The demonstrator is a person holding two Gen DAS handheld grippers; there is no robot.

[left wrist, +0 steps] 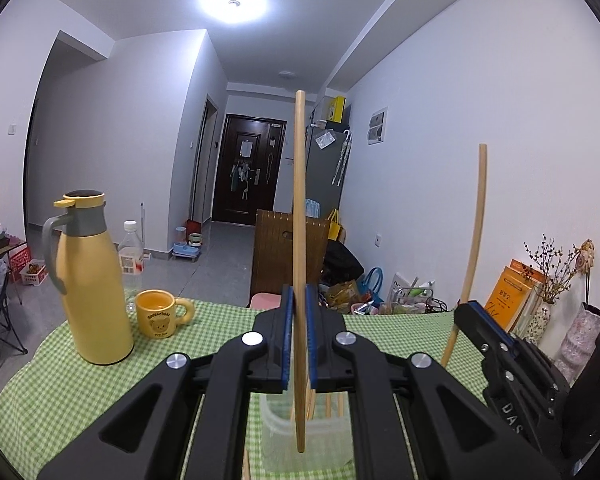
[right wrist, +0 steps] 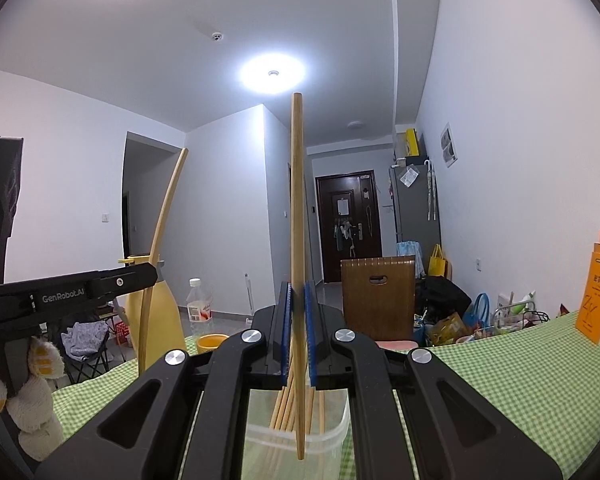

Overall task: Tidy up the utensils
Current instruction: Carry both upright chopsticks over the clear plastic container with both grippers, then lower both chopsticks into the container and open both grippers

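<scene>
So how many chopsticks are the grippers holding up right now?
2: one upright in the left gripper, one in the right gripper. More chopsticks stand in the clear container below.

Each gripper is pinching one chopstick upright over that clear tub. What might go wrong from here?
1. The left gripper holds its chopstick by a narrow pinch around mid-length; it may pivot or slip out.
2. The right gripper holds its chopstick the same way, and the two grippers are close, so they may knock together.
3. The tub is light-looking and already holds chopsticks; a misaimed tip could hit the rim and tip it, or land on the tablecloth.
</scene>
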